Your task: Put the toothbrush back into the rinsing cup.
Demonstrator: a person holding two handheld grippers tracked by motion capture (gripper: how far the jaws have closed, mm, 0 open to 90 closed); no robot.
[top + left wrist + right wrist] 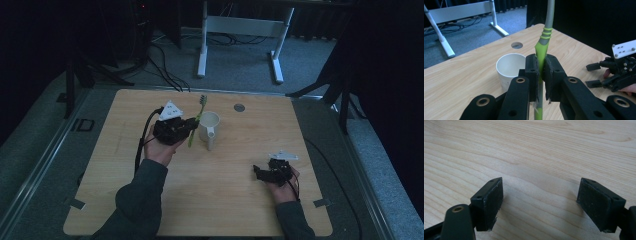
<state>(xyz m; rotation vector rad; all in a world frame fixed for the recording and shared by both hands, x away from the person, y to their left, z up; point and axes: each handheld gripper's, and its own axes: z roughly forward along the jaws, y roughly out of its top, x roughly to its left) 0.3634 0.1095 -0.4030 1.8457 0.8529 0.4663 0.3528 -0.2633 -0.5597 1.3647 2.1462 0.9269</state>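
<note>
No brand, label or readable writing on anything in view.

Left gripper [541,75]: jaws closed on the green toothbrush [541,47], pads pressing its handle from both sides. The handle rises beyond the jaws, green giving way to grey above three green rings; the top is cut off by the left gripper view's frame, and the lower end runs down between the jaws and out at the bottom edge. In the high view the bristle head stands up past the jaws, tilted, its bristles too small to make out.

White cup [510,67]: just beyond the left-hand jaw in the left gripper view, upright, mouth open; its lower wall is hidden behind that jaw. (The high view shows it just beside the brush, with a handle toward the person.)

Right gripper [539,202]: jaws wide apart with bare wood between them, gripping nothing. It rests low over the counter [125,165] in the person's right hand, well apart from the cup.

Surface: pale wood-grain counter with rounded corners and a round grommet hole [239,107] beyond the cup. Room: dim, grey carpet, black curtains to the sides, a white desk frame [240,30] and loose cables behind.
</note>
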